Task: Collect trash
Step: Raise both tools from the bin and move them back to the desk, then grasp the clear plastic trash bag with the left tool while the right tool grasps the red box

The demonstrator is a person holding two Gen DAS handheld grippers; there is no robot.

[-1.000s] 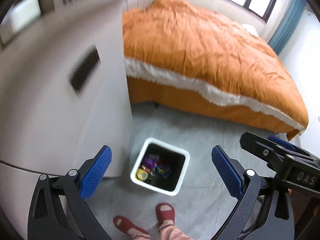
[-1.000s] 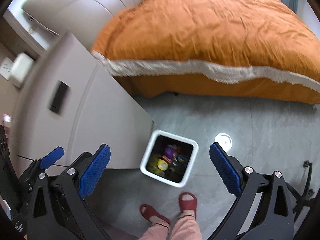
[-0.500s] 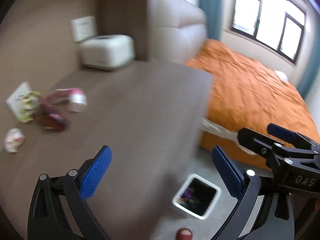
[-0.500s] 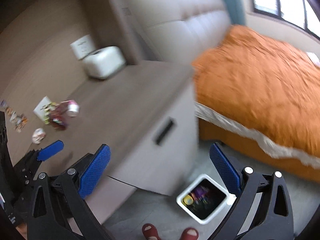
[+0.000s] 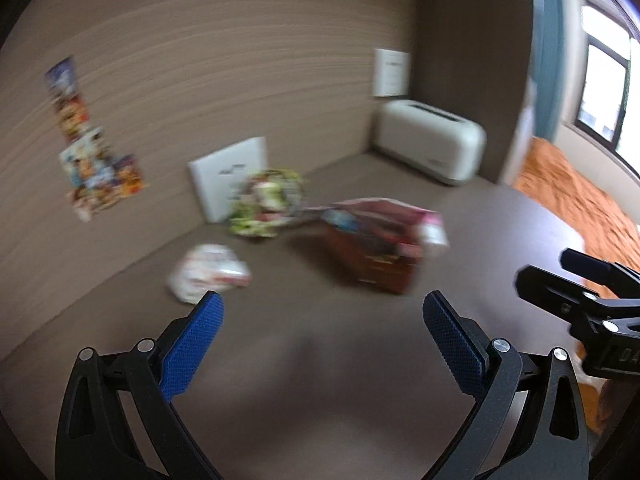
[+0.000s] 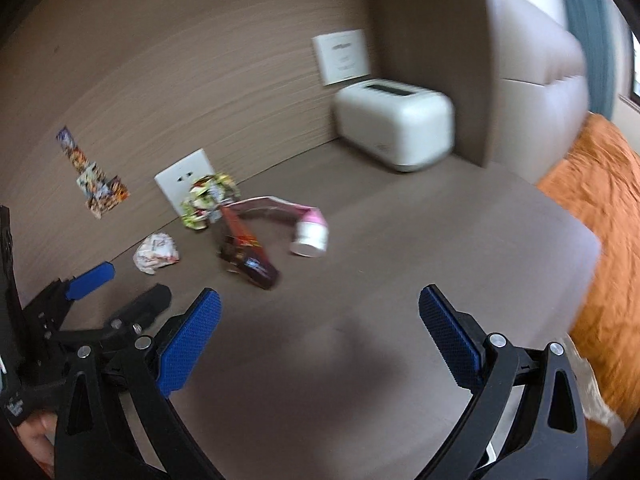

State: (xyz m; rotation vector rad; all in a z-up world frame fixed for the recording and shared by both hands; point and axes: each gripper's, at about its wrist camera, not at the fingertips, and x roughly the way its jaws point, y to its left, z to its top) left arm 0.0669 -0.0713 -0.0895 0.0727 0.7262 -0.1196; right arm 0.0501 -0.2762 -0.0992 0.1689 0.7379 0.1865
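Both hand-held grippers were spread wide and carrying nothing: left hand-held gripper (image 5: 320,320) and right hand-held gripper (image 6: 318,318) hovered over the near part of the brown worktop (image 6: 400,280), well short of the trash. Trash sat in a loose group toward the back wall: crumpled white paper ball (image 6: 157,253) nearest the left side, crumpled green-yellow wrapper (image 6: 208,200) against a white wall socket plate (image 6: 182,180), dark red snack wrapper (image 6: 248,254) in front of it, and a pink-and-white small bottle (image 6: 310,232) on its side with a pink wrapper strip (image 6: 268,205) running up to it. All four or five pieces lay uncollected, so as far as visible here the worktop pickup was not started; the paper ball looked like the closest first grab for the left side. A white toaster-like box (image 6: 394,128) stood in the corner, orange bed (image 6: 600,208) off to the right. No bin in either view. Left view was motion-blurred, wrapper edges and labels unreadable; whether bottle and strip touched, cannot tell.
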